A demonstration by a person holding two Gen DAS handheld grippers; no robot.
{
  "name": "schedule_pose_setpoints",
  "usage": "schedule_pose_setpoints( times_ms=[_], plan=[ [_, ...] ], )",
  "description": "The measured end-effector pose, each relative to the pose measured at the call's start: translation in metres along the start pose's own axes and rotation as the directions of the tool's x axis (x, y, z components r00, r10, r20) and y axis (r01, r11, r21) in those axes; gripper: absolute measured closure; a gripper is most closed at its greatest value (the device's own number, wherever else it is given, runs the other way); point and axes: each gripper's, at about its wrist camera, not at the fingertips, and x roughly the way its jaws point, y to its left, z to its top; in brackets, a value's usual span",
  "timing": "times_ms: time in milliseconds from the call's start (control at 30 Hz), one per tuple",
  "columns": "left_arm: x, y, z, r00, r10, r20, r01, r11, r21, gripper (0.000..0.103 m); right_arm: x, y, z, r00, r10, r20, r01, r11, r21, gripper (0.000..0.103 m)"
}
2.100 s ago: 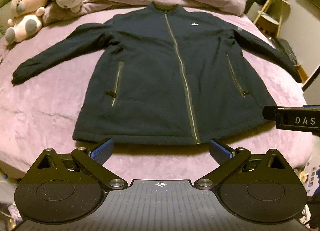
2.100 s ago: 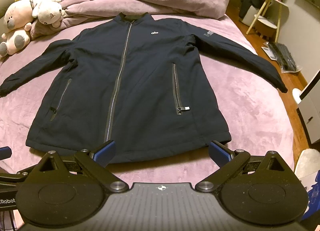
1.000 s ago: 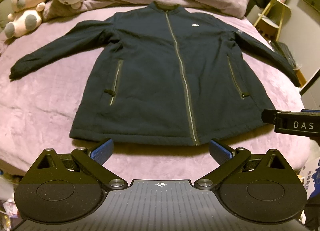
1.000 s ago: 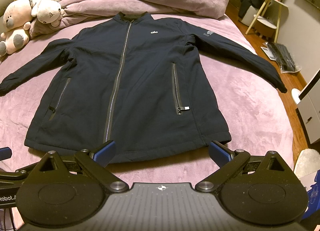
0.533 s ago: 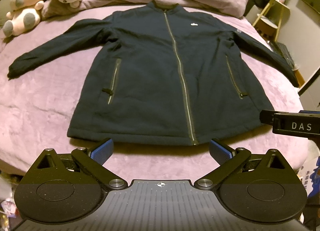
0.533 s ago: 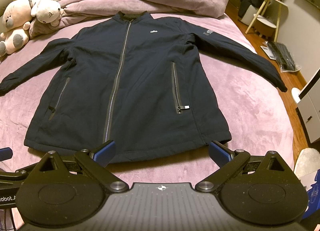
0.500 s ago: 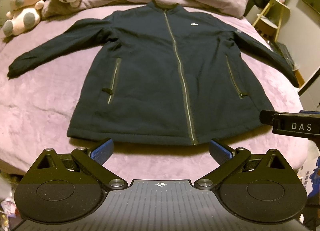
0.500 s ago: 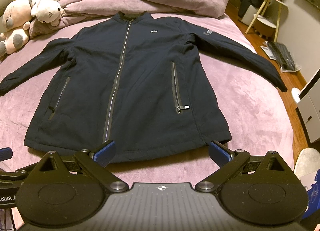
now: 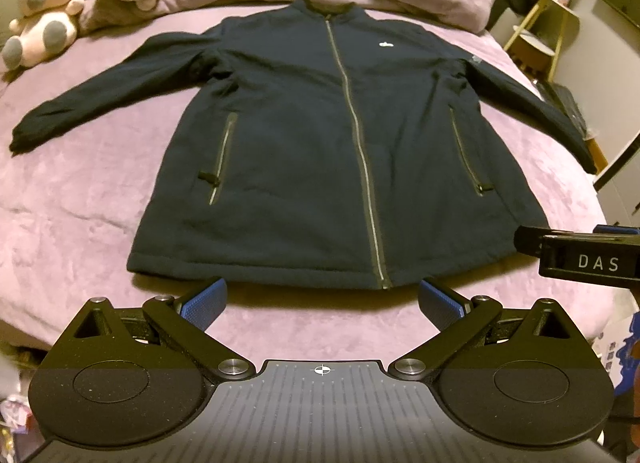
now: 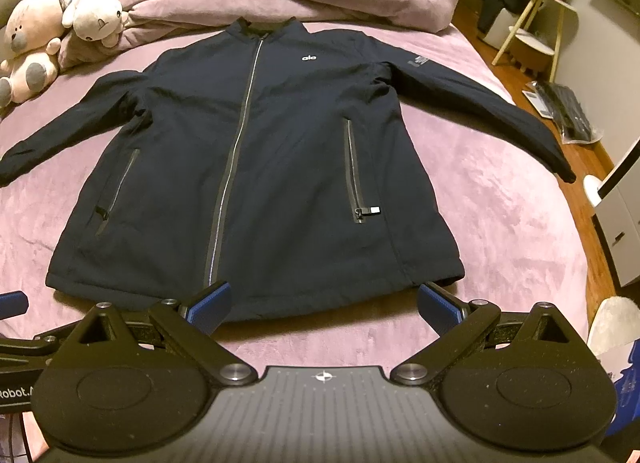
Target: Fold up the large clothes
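A: What writing shows?
B: "alo" on the jacket's (image 10: 256, 167) chest; "DAS" on the right gripper (image 10: 322, 303).
A: Where does the jacket lie?
B: Flat on the bed (image 10: 500, 223), its hem just ahead of both grippers' spread, empty jaws. The left gripper (image 9: 322, 301) faces bare bedcover beside each sleeve. Two plush toys (image 10: 60, 23) sit far left.

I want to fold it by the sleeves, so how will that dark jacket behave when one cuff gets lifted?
The jacket lies flat and limp, so it will likely drape and sag. Its padded-looking hem suggests some weight. The plush bedspread may drag on it.
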Motion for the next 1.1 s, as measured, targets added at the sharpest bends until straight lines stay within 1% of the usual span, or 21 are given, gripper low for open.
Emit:
schedule_pose_setpoints(
  times_ms=[1100],
  plan=[
    [0.0068,-0.0014,-0.0004,1.0,0.006,-0.023,-0.006,1.0,-0.011,0.0,0.0049,0.0031,0.0,1.0,0.003,-0.019,-0.003,1.0,0.005,0.004]
  ],
)
